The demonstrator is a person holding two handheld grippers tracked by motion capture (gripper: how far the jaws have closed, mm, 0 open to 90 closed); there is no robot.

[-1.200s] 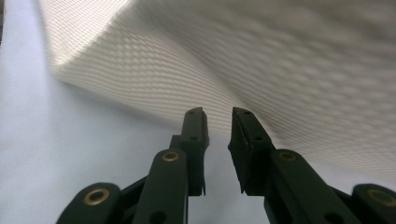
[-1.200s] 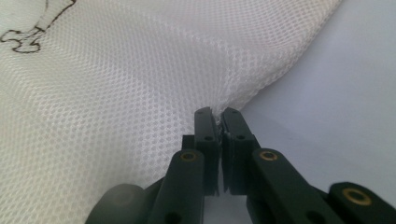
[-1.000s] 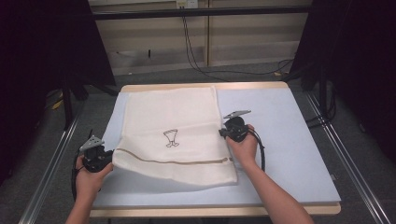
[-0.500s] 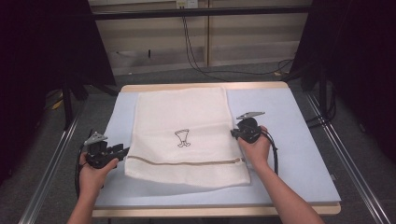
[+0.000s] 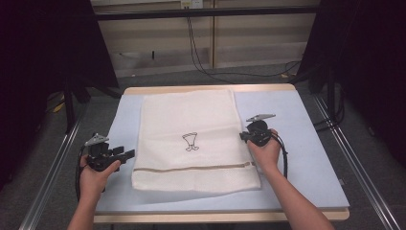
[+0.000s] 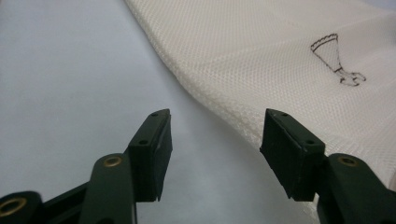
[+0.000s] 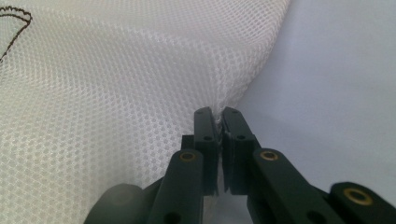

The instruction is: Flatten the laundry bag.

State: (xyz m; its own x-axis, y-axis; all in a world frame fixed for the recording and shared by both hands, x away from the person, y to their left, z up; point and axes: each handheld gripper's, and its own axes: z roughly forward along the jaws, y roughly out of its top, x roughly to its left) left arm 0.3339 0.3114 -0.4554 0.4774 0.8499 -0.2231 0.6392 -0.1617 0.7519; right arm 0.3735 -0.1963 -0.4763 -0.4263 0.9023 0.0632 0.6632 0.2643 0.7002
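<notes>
Fingers of right gripper [image 7: 219, 122] pinch towel [image 5: 191, 139] edge; left gripper [image 6: 215, 140] just spread, seemingly empty.

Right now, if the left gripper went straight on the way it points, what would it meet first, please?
Probably the white mesh cloth: the left gripper, jaws just opened with nothing between them, points at its near edge across bare table.

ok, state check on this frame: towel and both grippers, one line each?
towel: spread flat on the table, printed side up, right edge pinched.
left gripper: jaws have just been opening, now open with nothing between them, beside the towel's left edge.
right gripper: shut on the towel's right edge.
</notes>
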